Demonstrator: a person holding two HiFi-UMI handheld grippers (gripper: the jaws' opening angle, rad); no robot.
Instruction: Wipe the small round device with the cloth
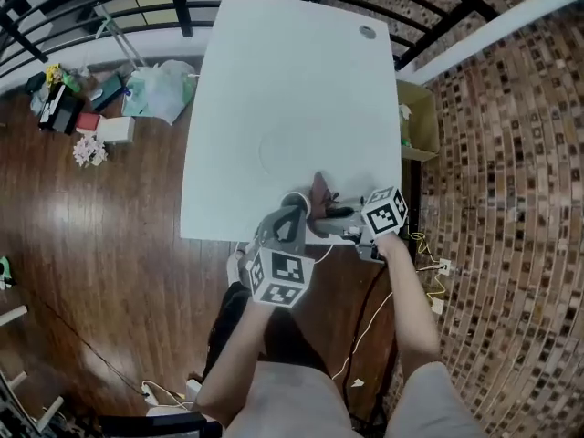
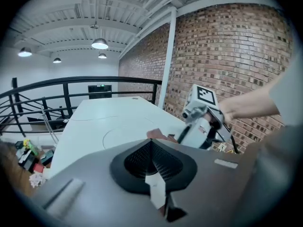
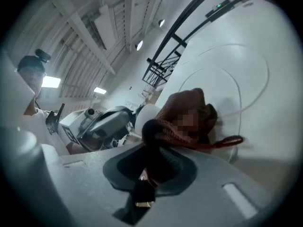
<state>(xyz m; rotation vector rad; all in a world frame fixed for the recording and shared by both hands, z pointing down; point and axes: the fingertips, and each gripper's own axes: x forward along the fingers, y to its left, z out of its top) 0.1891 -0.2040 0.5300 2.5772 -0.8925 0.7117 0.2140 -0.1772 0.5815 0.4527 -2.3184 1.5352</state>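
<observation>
Near the front edge of the white table (image 1: 274, 80), both grippers meet. My left gripper (image 1: 294, 206) is shut on the small round white device (image 1: 292, 199), which shows as a white disc (image 3: 147, 116) at its tip in the right gripper view. Only a white sliver of the device (image 2: 156, 188) shows between the jaws in the left gripper view. My right gripper (image 1: 336, 215) is shut on a dark red-brown cloth (image 3: 184, 117), bunched just right of the device and close against it. The cloth (image 1: 321, 192) lies partly on the table; whether it touches the device is unclear.
A faint circle (image 1: 292, 149) is marked on the table and a round grommet (image 1: 367, 32) sits at its far right corner. Bags and clutter (image 1: 155, 89) lie on the wooden floor to the left. A cardboard box (image 1: 418, 117) stands by the brick wall; black railings run behind.
</observation>
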